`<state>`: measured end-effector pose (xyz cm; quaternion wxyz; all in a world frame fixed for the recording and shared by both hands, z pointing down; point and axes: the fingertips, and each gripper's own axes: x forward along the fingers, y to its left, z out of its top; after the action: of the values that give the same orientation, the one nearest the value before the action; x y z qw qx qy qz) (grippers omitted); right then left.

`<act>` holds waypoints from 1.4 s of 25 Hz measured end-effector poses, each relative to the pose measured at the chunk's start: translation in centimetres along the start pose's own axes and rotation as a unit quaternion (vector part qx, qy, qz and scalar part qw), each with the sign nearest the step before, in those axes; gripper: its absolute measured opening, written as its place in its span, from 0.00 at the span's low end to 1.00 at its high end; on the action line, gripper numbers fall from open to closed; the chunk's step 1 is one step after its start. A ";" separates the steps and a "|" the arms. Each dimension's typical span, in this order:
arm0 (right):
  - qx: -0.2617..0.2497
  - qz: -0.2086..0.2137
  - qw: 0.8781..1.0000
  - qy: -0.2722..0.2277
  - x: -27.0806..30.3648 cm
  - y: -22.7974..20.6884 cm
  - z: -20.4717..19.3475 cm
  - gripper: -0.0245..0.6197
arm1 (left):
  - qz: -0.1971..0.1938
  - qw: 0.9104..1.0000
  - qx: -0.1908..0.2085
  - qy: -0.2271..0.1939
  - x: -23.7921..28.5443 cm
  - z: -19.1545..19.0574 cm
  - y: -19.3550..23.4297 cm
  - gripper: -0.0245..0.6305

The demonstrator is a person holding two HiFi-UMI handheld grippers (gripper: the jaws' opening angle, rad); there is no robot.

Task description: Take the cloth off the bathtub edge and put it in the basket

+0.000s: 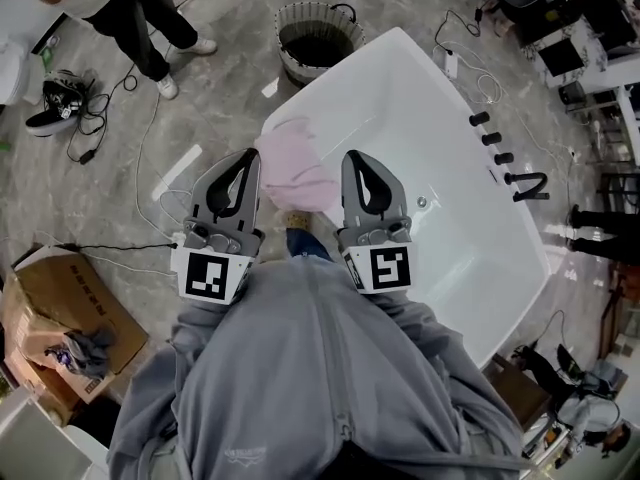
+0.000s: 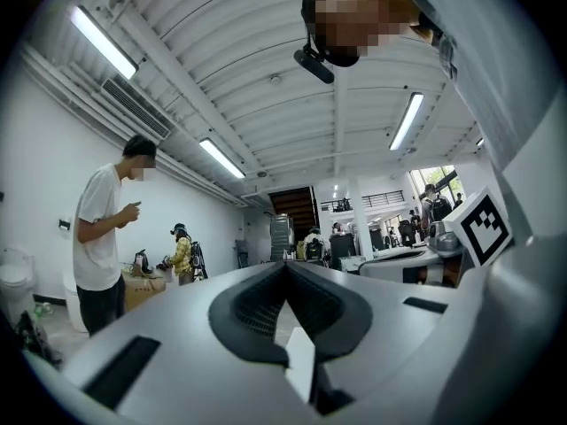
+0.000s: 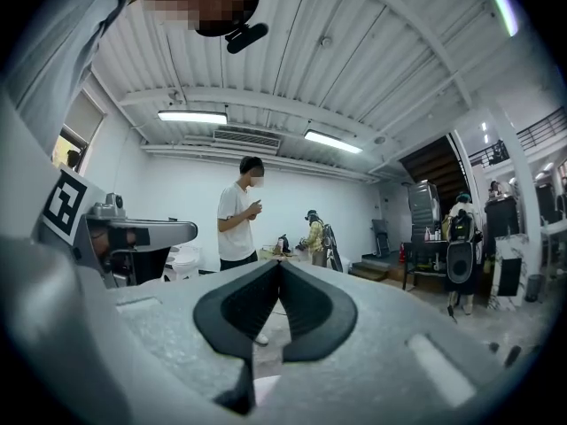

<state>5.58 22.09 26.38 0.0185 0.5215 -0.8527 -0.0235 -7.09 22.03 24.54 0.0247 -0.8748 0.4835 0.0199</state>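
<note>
The left claw (image 1: 247,160) and the right claw (image 1: 357,160) each have their dark jaws pressed together on nothing. The soft pink cloth (image 1: 298,174) lies draped over the glossy white bathtub (image 1: 420,118) rim, between the two claws. The round grey ribbed basket (image 1: 318,40) stands well beyond their tips.

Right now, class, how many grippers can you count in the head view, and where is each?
2. The left gripper shows just left of the pink cloth draped on the bathtub rim; the right gripper shows just right of it. Both are shut, holding nothing.
</note>
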 end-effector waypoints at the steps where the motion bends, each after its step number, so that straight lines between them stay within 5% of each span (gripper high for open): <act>1: 0.001 0.004 1.000 0.001 0.5 -0.5 -0.2 0.05 | 0.004 1.000 -0.001 -0.003 0.6 0.0 0.2 0.05; 7: 0.004 0.019 1.000 0.011 2.2 -2.5 -1.2 0.05 | 0.016 1.000 0.007 -0.010 3.0 -0.3 1.0 0.05; 20: 0.023 0.007 0.999 0.042 4.5 -4.1 -4.5 0.05 | -0.027 0.999 -0.002 0.035 6.4 -3.7 1.4 0.05; 35: 0.055 0.008 0.994 0.091 6.2 -5.4 -13.5 0.05 | -0.087 0.992 -0.008 0.092 9.2 -12.6 0.7 0.05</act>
<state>8.32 13.85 39.62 0.0672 0.5152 -0.8515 0.0711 -2.66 13.09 36.51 -0.0249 -0.9118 0.4056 -0.0586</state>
